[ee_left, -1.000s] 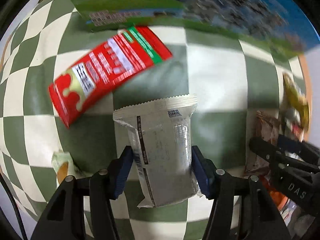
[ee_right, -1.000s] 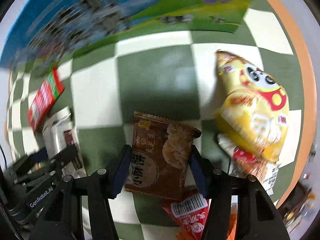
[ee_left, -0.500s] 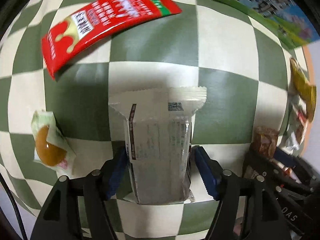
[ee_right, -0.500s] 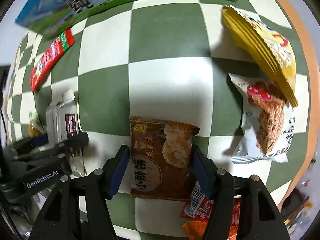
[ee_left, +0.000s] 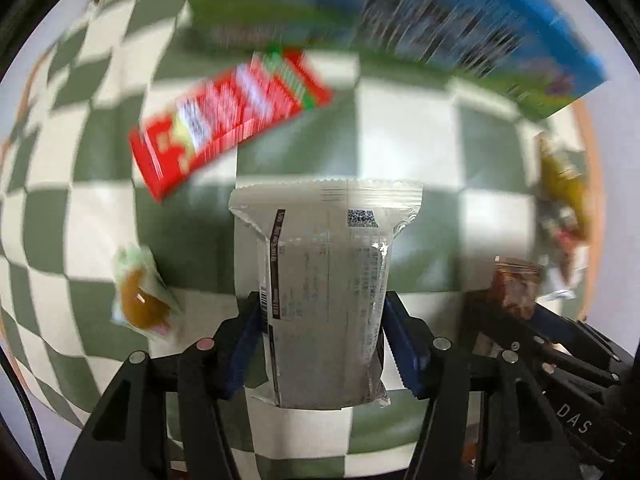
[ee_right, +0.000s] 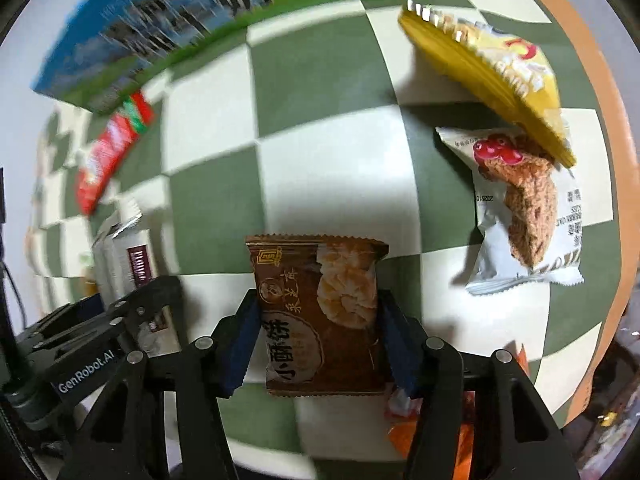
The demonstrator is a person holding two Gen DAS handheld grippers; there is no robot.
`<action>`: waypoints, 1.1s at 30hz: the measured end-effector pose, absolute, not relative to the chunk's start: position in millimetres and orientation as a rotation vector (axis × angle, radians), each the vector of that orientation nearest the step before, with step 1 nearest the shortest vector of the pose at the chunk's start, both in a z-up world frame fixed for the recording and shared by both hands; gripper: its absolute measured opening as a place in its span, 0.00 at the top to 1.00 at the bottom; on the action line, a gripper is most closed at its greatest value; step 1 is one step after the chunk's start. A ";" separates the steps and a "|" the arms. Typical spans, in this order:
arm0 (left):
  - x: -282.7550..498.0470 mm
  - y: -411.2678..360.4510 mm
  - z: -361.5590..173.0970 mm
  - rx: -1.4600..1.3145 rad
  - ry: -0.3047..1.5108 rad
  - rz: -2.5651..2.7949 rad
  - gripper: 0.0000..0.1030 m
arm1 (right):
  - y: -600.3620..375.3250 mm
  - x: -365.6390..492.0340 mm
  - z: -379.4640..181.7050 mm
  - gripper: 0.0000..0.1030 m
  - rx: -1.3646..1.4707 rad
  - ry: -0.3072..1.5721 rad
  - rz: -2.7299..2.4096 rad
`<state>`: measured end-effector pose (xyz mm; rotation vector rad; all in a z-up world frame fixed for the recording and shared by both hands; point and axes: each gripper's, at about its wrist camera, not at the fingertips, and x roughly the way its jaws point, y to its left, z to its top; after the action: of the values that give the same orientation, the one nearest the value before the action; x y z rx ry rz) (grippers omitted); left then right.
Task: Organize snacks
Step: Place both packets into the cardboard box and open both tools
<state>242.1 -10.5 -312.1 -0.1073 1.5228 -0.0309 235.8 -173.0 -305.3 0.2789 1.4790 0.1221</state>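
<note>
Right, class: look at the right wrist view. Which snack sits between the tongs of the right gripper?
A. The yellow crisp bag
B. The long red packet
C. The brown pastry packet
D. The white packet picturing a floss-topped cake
C: the brown pastry packet stands between the blue pads of the right gripper, which press on its two sides while its jaws are closing; the other snacks lie apart on the checked cloth.

green-white checkered cloth (ee_right: 332, 168), orange rim (ee_right: 608, 128)

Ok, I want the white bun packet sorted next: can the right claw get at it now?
Probably not yet: the right claw is closing on the brown packet between its jaws, though the white bun packet lies mostly uncovered.
</note>
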 end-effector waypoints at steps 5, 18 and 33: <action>289.3 -8.0 -237.6 -0.159 1.399 -0.113 0.45 | -185.8 264.6 -215.8 0.42 0.321 1.337 0.231; 463.4 33.5 -205.4 -0.150 1.463 -0.084 0.44 | -145.7 422.5 -125.7 0.42 0.308 1.177 0.301; 493.7 39.2 -262.6 -0.189 1.651 -0.034 0.32 | -112.0 477.6 -227.1 0.31 0.309 1.432 0.346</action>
<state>493.7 39.2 -262.6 -0.1887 1.6511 -0.0342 477.6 -112.0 -227.1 0.3090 1.4321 0.3460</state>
